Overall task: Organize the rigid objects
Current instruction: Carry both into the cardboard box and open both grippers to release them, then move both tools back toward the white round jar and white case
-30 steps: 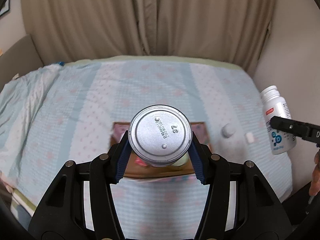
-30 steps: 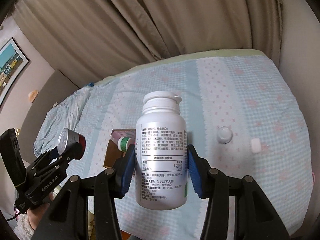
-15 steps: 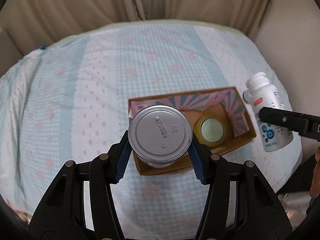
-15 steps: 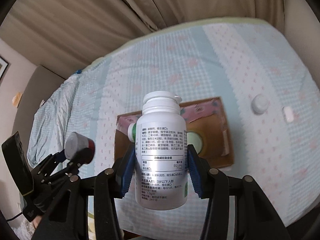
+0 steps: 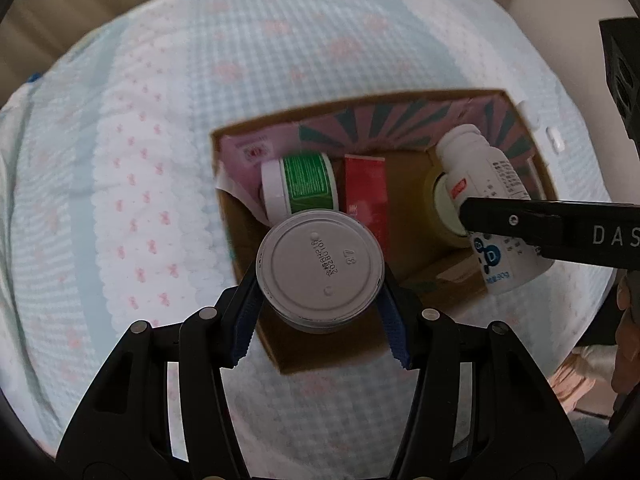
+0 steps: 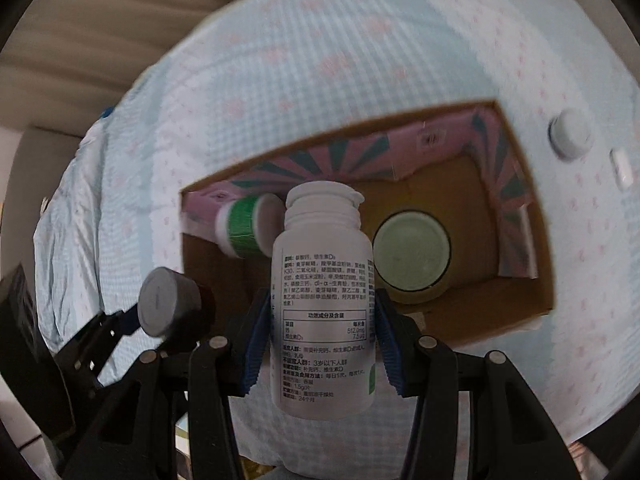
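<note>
My left gripper [image 5: 320, 304] is shut on a metal can [image 5: 320, 266] and holds it over the left part of an open cardboard box [image 5: 536, 160]. My right gripper [image 6: 320, 332] is shut on a white supplement bottle [image 6: 322, 304], held over the same box [image 6: 540, 264]; the bottle also shows in the left wrist view [image 5: 492, 196]. Inside the box lie a green-labelled white jar [image 5: 300, 188], a red packet [image 5: 366, 196] and a jar with a pale green lid [image 6: 412, 254]. The can also shows in the right wrist view [image 6: 168, 306].
The box sits on a bed with a light blue checked cover [image 5: 160, 160]. A small round white cap [image 6: 568, 138] and a small white block [image 6: 620, 168] lie on the cover to the right of the box. Curtains [image 6: 100, 32] hang behind the bed.
Both grippers have moved forward and down toward the box with their loads; the box now fills much more of both views and its contents show.
</note>
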The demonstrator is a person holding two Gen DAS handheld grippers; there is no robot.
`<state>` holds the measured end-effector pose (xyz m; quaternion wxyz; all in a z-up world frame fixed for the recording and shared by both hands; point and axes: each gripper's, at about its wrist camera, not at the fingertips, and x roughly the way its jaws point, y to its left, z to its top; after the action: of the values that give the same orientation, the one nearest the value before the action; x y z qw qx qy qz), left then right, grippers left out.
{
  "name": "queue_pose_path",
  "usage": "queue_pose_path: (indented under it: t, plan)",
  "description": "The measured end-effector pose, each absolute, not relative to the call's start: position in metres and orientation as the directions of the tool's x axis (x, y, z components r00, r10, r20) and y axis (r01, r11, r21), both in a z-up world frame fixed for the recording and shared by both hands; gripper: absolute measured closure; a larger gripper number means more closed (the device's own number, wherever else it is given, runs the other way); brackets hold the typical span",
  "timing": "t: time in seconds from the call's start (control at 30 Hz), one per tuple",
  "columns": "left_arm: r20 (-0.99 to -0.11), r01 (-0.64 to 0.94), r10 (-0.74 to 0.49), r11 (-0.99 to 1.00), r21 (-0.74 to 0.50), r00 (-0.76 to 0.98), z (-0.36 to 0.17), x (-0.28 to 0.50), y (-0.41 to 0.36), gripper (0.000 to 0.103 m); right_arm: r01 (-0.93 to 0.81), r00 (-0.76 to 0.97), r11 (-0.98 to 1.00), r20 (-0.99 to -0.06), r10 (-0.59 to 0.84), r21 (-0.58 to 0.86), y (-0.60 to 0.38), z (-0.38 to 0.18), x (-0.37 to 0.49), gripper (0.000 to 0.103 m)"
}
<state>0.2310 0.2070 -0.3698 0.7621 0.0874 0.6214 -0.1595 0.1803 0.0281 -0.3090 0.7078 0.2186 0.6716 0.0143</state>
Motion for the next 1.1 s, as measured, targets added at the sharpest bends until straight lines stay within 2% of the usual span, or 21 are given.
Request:
queue_pose_path:
  t: [0.33,0.37,0.43,0.47,0.5,0.53,1.1]
  plan:
    - [-0.996,0.353,-0.063,0.935,-0.038,0.06,-0.413,0.256,0.193,0.052,0.383,0.01,0.856,-0.928,0.374,0.349,0.017,-0.359,0.209,0.057]
    - [-0.998,0.347,-0.053,0.937,-0.034,0.045,-0.415,0.258,0.192,0.049,0.385,0.004,0.858,-0.93,0.367,0.34,0.018,-0.361,0.212,0.057]
    - [-0.995,0.345,-0.097,0.935,-0.085,0.02,-0.415,0.26,0.19,0.026,0.395,0.008,0.853,-0.93,0.368,0.341,0.017,-0.365,0.214,0.056]
    - [-0.992,0.351,-0.125,0.93,-0.112,0.015,-0.412,0.259,0.187,0.001,0.401,0.018,0.846,-0.926,0.376,0.351,0.015,-0.365,0.214,0.042]
    - [-0.993,0.358,-0.114,0.929,-0.096,0.031,-0.409,0.258,0.184,0.0,0.406,0.024,0.845,-0.928,0.371,0.348,0.014,-0.364,0.214,0.029]
    - [-0.994,0.372,-0.098,0.925,-0.076,0.039,-0.406,0.257,0.18,0.0,0.402,0.029,0.852,-0.935,0.353,0.334,0.012,-0.362,0.213,0.001]
    - [-0.99,0.332,-0.099,0.941,-0.062,0.096,-0.361,0.245,0.197,0.0,0.312,0.128,0.887,-0.94,0.315,0.34,0.001,-0.325,0.202,0.0]
